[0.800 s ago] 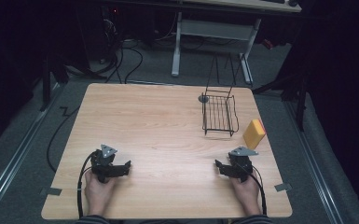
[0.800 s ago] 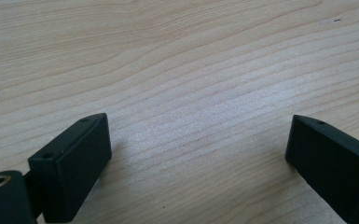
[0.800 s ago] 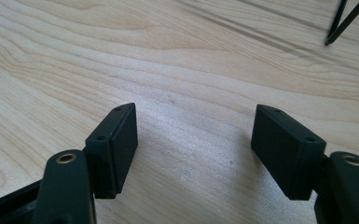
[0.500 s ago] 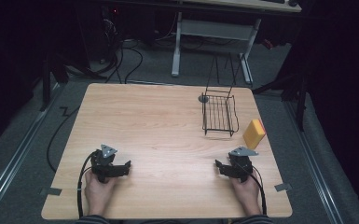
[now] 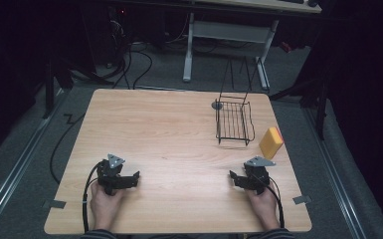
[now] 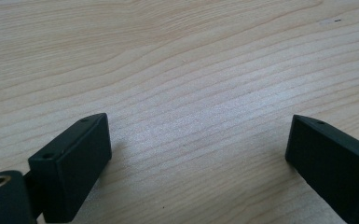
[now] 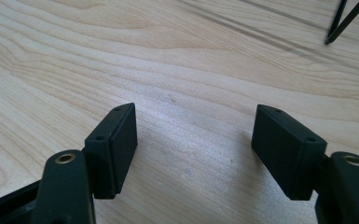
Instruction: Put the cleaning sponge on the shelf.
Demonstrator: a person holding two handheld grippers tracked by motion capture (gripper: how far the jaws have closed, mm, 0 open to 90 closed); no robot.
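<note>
From above, nothing has moved since before: the left claw (image 5: 132,179) and right claw (image 5: 235,178) rest low on the wooden surface (image 5: 169,139), both released. The yellow sponge (image 5: 271,142) lies just right of the wire basket (image 5: 234,123), its long side pointing away and rightward, beyond the right claw.

In the left gripper view, bare wood lies between the wide jaws. In the right gripper view it is the same, with a basket wire (image 7: 342,21) at the top corner.

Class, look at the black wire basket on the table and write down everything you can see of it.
The wire basket is a small rectangular rack of thin black wire, seemingly metal, with a gridded floor and low open sides. It stands upright and empty on the far right part of the wooden table. Thin wire uprights, perhaps handles, rise from its far end. A small dark round piece sits at its far left corner. A yellow sponge-like block lies just to its right, apart from it. Neither gripper touches it.
</note>
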